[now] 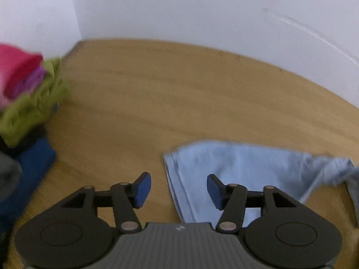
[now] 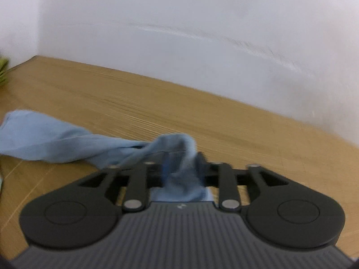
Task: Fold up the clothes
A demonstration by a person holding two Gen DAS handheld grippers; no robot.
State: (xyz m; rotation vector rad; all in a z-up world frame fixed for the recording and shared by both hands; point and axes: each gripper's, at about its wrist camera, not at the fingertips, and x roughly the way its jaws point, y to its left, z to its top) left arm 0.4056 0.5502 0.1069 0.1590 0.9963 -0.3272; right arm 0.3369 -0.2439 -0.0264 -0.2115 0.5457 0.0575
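Blue rubber pads [image 1: 142,189] of the left gripper [image 1: 178,189] are standing wide apart, holding nothing, and hovering over the near left hem of the light blue garment [image 1: 235,174]. In the right wrist view, the right gripper [image 2: 179,170] is pinching a bunched corner of that garment between closed jaws, and the cloth is trailing away to the left across the wooden table [image 1: 179,89].

The garment is lying partly flat on the near right of the table, with its right end lifted and twisted toward the right gripper. Judged from this, one corner is being carried while the other is free. To do this well, the free claw should be closing on the stitched hem itself, taking both layers, so that the two held corners travel level and the edge is not rolling.

Farther off at the left edge, a stack of clothes [image 1: 33,103] is resting on the table, with green, pink and dark blue pieces showing. No container is showing in either view.
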